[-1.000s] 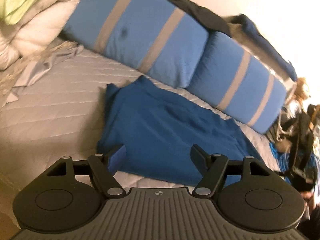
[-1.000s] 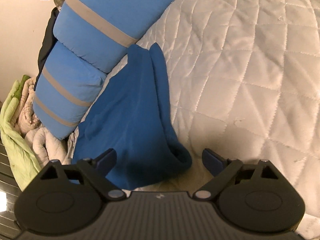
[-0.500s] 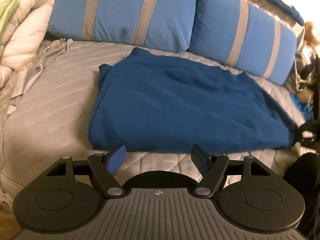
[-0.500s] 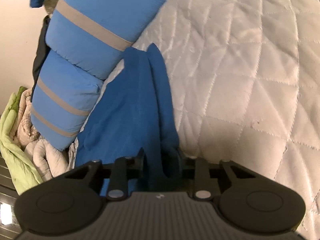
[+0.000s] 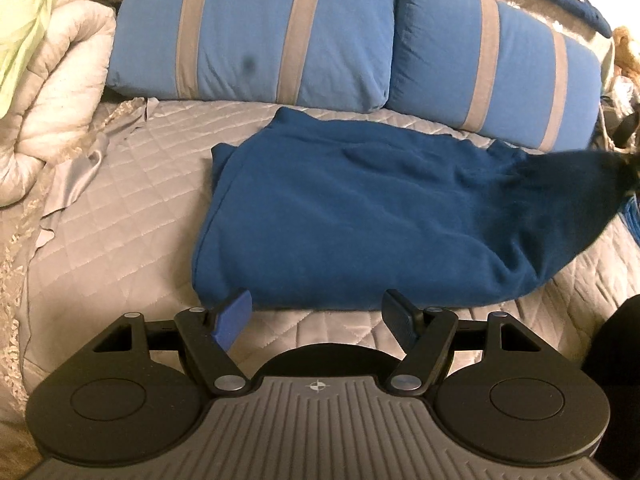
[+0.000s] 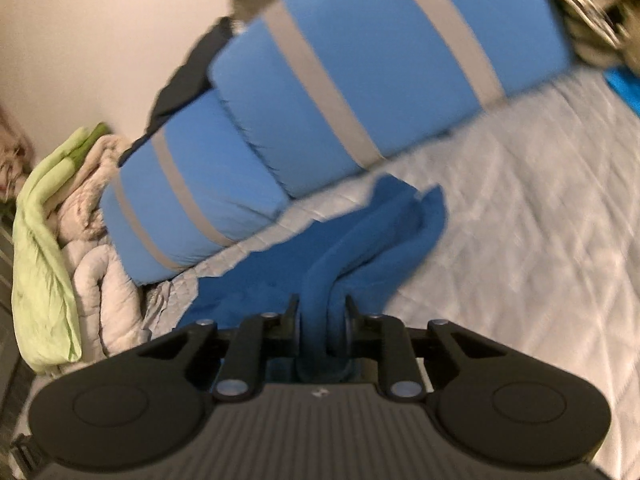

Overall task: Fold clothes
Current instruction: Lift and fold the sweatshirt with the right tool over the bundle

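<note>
A dark blue garment lies partly folded on the grey quilted bed, in front of the pillows. My left gripper is open and empty, just short of the garment's near edge. My right gripper is shut on a bunched end of the blue garment and lifts it off the bed. In the left wrist view that lifted end rises at the far right, where the right gripper is a dark blur at the frame edge.
Two blue pillows with grey stripes lie along the far side of the bed. A rolled pale comforter and a green cloth are piled at the left. A dark object sits at the lower right.
My right gripper closed on the garment's end and has raised it, swinging upward. My left gripper stayed open and has settled facing the garment's near edge.
</note>
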